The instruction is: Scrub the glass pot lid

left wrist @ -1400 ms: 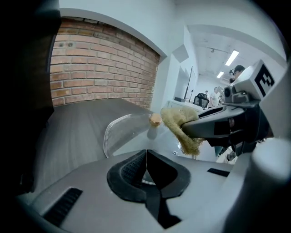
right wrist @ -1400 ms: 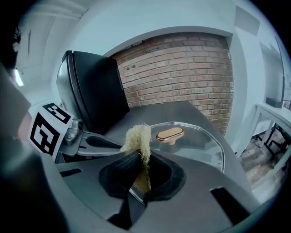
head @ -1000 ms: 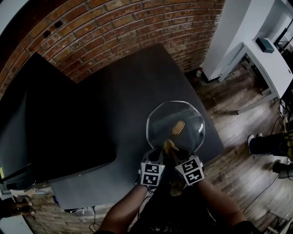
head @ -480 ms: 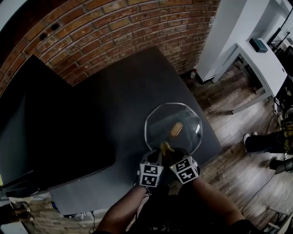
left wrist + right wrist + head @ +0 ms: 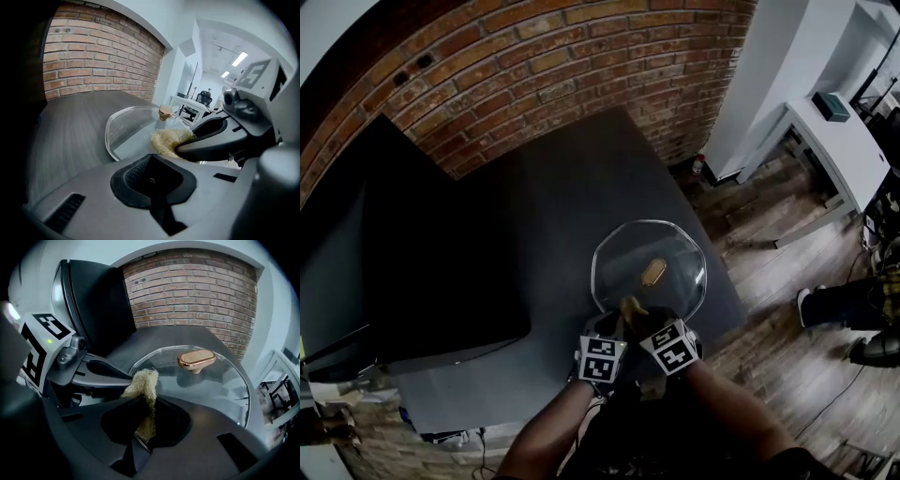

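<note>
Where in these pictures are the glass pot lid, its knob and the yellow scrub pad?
glass pot lid (image 5: 225, 380), right gripper view, on bare glass right of the knob.
knob (image 5: 196, 360), right gripper view, on its flat top.
scrub pad (image 5: 143, 380), right gripper view, on its upper fibrous tuft.

The head view looks steeply down from well above the left gripper (image 5: 614, 325) and right gripper (image 5: 639, 319), each gripper view faces forward from close behind its own jaws, and all three share the glass lid (image 5: 677, 274) and scrubber (image 5: 628, 306) just ahead.
</note>
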